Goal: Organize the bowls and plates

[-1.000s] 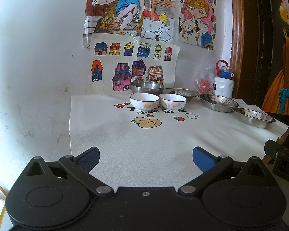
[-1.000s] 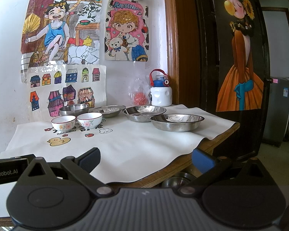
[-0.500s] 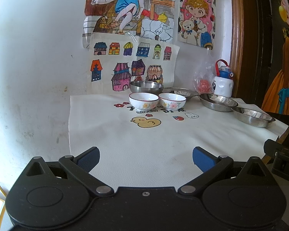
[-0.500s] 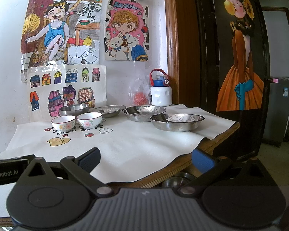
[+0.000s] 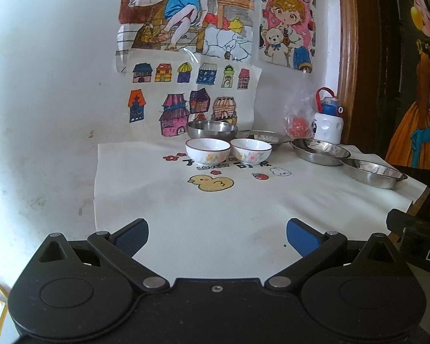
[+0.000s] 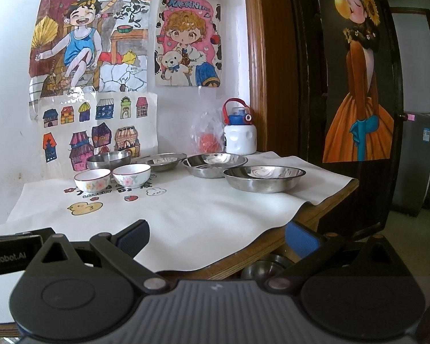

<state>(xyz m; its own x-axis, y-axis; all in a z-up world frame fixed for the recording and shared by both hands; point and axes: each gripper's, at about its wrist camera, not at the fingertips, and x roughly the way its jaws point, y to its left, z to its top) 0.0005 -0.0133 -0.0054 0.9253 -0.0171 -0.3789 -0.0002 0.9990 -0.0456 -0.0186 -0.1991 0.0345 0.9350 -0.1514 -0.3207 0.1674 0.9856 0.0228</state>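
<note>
Both the left hand-held gripper (image 5: 217, 236) and right hand-held gripper (image 6: 217, 236) are gaping wide, empty, facing bowls (image 5: 207, 150) sitting on the desk (image 5: 186, 215).

Two floral ceramic bowls (image 5: 207, 150) (image 5: 250, 150) are set upright side by side; four steel dishes (image 6: 264, 178) are ranged behind and rightward.
</note>
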